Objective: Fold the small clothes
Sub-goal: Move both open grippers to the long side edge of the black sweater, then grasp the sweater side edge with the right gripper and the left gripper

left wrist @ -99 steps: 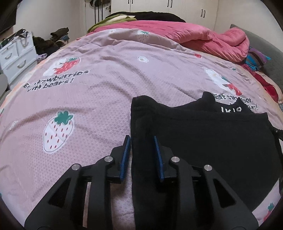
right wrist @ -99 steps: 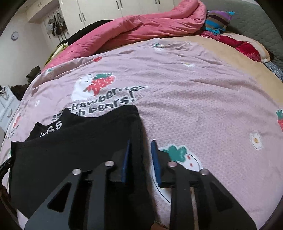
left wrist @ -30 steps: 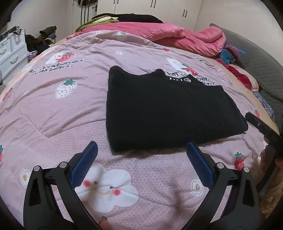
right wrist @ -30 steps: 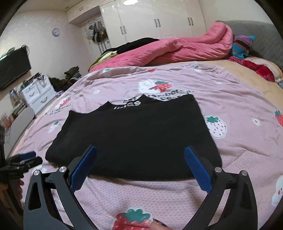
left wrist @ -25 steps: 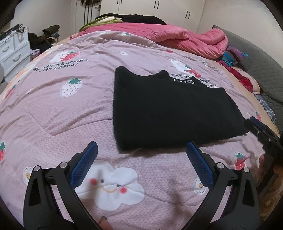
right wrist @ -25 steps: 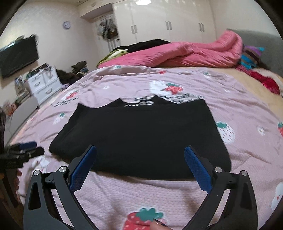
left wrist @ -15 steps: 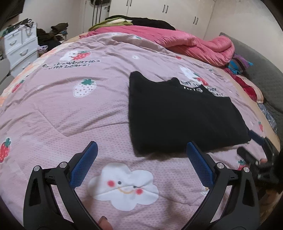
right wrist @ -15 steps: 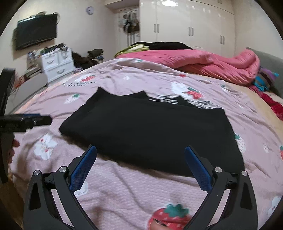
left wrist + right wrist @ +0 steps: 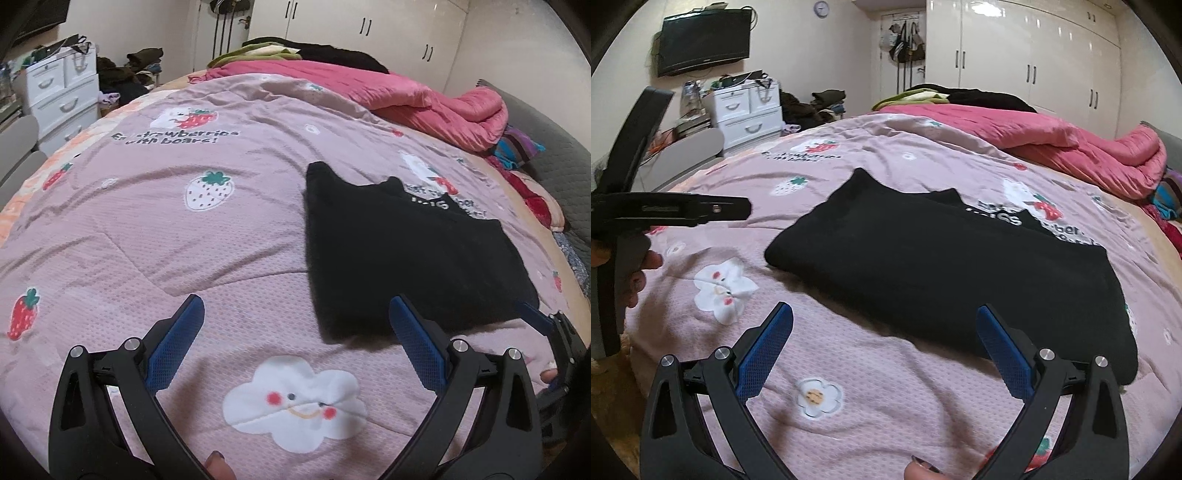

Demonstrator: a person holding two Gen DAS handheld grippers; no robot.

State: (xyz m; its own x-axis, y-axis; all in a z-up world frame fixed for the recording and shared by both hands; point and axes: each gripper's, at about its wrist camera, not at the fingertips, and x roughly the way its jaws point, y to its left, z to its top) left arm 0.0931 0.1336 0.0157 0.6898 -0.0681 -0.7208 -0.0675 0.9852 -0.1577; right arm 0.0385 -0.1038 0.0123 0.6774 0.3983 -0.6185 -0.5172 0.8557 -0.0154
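Observation:
A black garment (image 9: 406,258), folded into a flat rectangle with white lettering at its far edge, lies on the pink strawberry bedspread (image 9: 184,258). My left gripper (image 9: 295,314) hovers open over the bedspread just short of the garment's near left corner, holding nothing. The right gripper (image 9: 535,319) shows at the garment's near right corner. In the right wrist view the black garment (image 9: 942,266) lies ahead, and my right gripper (image 9: 884,317) is wide open just before its near edge. The left gripper (image 9: 738,209) appears side-on at the left, held by a hand (image 9: 639,273).
A rumpled pink quilt (image 9: 406,99) and dark clothes lie at the far side of the bed. A white drawer unit (image 9: 746,110) and a clothes pile stand left of the bed, under a wall TV (image 9: 705,40). White wardrobes (image 9: 1034,66) line the back wall.
Earlier both grippers were shut on the garment's corners; they have since let go, opened and drawn back. Over the last second both views swung left, so the garment sits further right.

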